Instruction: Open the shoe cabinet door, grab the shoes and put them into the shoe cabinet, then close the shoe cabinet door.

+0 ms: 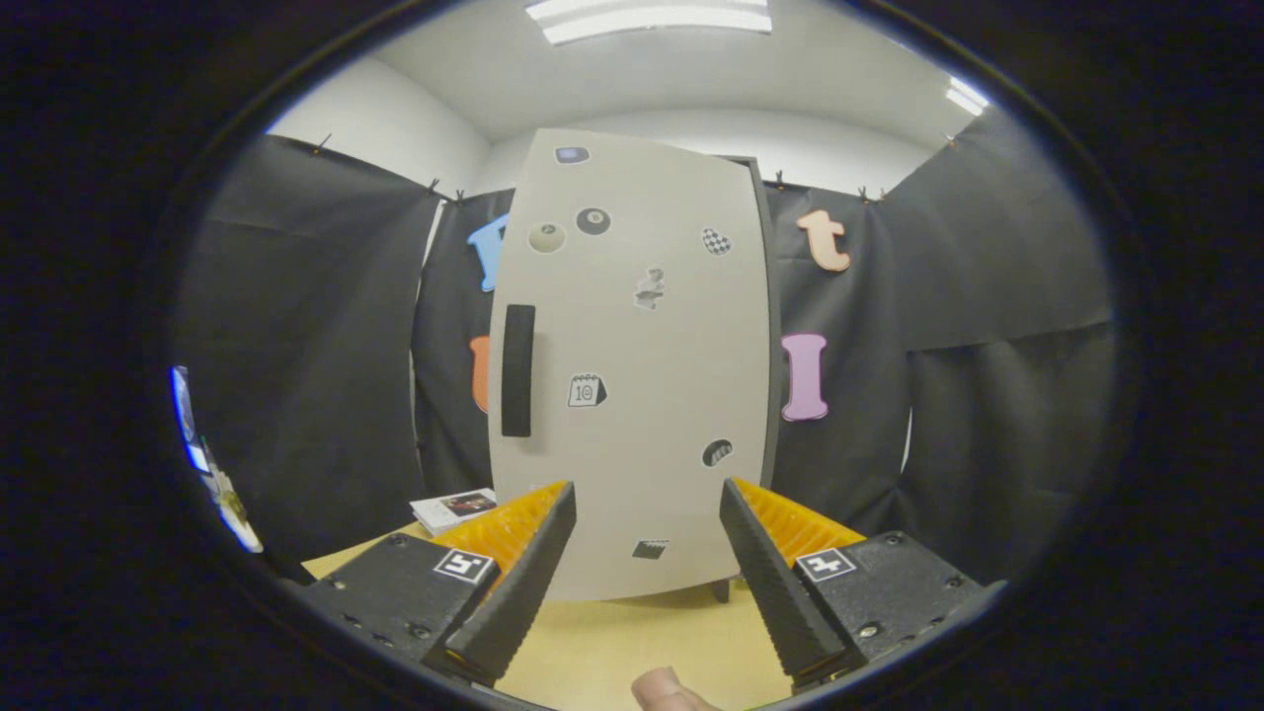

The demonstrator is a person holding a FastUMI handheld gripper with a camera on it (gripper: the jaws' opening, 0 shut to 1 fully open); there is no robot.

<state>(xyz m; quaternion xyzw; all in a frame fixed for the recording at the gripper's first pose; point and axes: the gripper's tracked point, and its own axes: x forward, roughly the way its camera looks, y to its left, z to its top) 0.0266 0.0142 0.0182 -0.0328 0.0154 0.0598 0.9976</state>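
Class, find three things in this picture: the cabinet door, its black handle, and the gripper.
cabinet door [652, 395], gripper view, bare middle of the closed panel
black handle [517, 370], gripper view, middle of the vertical bar
gripper [647, 533], gripper view, midway between its open fingertips

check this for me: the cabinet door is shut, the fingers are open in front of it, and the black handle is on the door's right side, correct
Not quite. In the gripper view the black handle sits on the left side of the cabinet door, not the right. The rest holds: the door is shut, and the gripper has its fingers open in front of it, holding nothing.
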